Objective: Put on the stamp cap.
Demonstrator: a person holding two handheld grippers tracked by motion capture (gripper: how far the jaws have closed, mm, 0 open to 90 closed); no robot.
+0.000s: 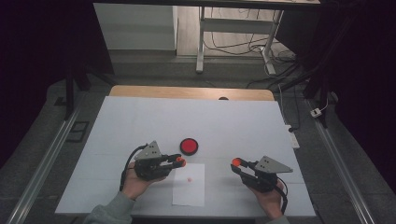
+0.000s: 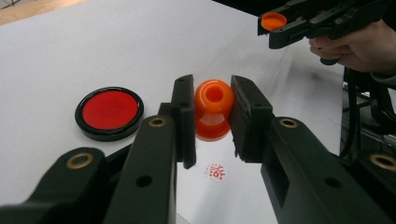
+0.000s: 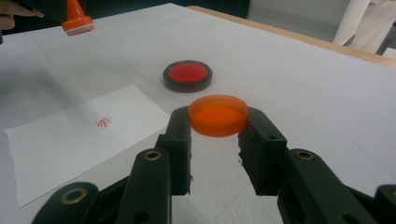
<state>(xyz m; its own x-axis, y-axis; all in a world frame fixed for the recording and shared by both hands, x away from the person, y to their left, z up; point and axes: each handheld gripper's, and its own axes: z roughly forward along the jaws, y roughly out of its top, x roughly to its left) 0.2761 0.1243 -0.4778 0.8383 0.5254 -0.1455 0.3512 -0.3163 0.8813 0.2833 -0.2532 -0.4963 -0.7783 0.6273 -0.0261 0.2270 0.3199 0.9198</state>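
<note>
— White table (image 1: 140,116), dim room behind it. What do the left gripper's (image 1: 179,162) jaws hold?

— They are closed on an orange stamp (image 2: 213,109), pinched at its waist. Its long axis runs upright, knob up and printing face down, and it hangs clear above the paper sheet (image 1: 189,184), just over the red imprint (image 2: 215,171).

— And the right gripper (image 1: 237,163)?

— Its jaws clamp the stamp's orange cap (image 3: 218,115) by the rim, held flat, also off the table.

— How do the two lie relative to the stamp?

— The cap sits to the stamp's right, well apart, at about the same height. The red ink pad (image 1: 189,146) lies just beyond the stamp. My guess: capping means bringing both together with the cap's hollow side facing the stamp's face.
</note>
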